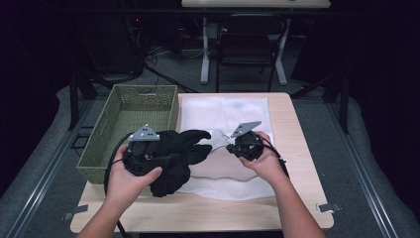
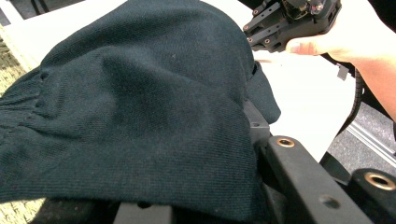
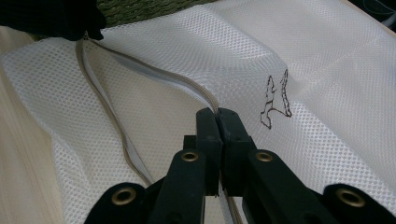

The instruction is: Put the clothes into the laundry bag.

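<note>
At the far left of the surface [image 1: 297, 208] a green woven basket [image 1: 124, 124] is seen, standing just beside the white mesh bag [image 1: 223, 114]. Next, the left gripper [image 1: 148, 156] is held level in the person's left hand [image 1: 126, 181], with a black knit garment [image 1: 181, 153] draped over it and bunched at the bag's left edge; in the left gripper view the garment [image 2: 140, 107] is seen covering the jaws, so it cannot be told whether they are clamped on the cloth. Toward the middle, the mesh bag is spread flat, its beige zipper edge [image 3: 112, 116] curving open. Farther right, the right gripper [image 1: 236, 147] is held in the right hand [image 1: 265, 161]; in the right gripper view its jaws are pressed together, pinching the zipper edge of the mesh bag [image 3: 327, 70], near a small black mark [image 3: 276, 100].
</note>
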Available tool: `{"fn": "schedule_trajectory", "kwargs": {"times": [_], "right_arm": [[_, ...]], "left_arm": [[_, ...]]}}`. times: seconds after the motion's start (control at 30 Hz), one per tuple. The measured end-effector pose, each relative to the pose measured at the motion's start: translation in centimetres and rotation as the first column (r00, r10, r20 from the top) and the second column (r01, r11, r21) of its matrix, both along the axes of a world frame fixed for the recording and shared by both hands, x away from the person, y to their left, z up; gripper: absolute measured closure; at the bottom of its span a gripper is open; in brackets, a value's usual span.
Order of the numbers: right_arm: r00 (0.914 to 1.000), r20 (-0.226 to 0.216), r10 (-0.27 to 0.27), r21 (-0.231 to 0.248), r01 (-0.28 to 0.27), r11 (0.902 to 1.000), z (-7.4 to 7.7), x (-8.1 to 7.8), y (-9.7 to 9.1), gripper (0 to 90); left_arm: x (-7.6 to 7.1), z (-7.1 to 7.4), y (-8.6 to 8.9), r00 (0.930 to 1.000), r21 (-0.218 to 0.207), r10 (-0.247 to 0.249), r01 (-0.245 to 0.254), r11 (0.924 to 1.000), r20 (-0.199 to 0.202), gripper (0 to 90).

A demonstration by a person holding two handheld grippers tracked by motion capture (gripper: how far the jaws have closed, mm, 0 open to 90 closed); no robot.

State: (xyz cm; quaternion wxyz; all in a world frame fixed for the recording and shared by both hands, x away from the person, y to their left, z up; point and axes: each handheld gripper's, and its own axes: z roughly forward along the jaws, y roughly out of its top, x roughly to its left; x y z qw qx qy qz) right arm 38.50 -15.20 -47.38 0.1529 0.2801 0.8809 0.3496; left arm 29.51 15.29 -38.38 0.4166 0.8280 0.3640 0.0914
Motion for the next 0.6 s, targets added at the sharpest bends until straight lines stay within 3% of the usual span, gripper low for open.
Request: {"fn": "schedule_trajectory", "kwargs": {"times": [0.6], "right_arm": [[0.9999, 0.003, -0.011, 0.019, 0.011, 0.9998, -0.1, -0.2, 0.1, 88.4]], "left_arm": [[-2.6, -2.4, -0.4, 0.9990, 0.016, -0.044, 0.044, 0.9989, 0.000, 72.8]]}}
